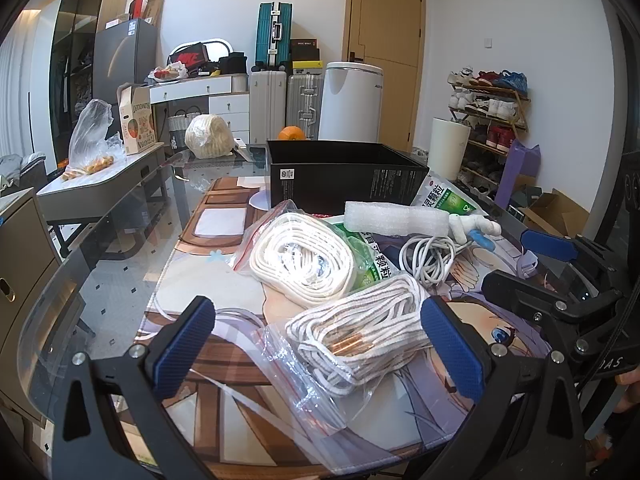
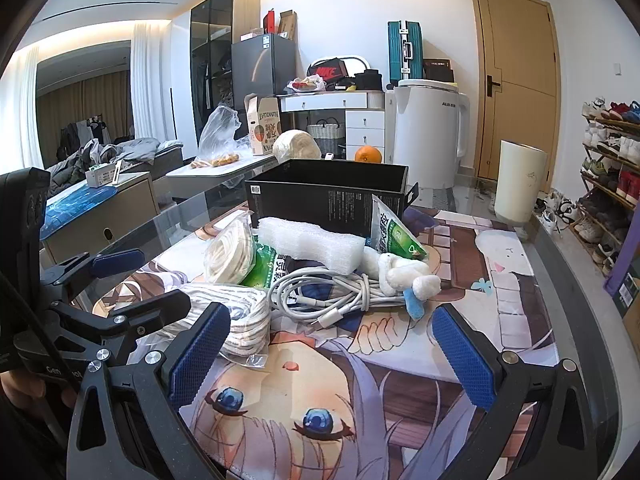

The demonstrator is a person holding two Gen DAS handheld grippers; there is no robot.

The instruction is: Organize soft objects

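While both tools gape empty, bagged rope (image 1: 356,336) lies between the left tool's (image 1: 320,344) fingers — untouched.

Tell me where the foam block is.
In the right wrist view the foam block lies mid-table, just in front of the black box, atop the green packets and above the white cable.

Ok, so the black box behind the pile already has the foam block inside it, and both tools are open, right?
Not quite. The foam block lies outside the black box, on the pile in front of it, as the right wrist view shows. Both tools, left and right, are open.
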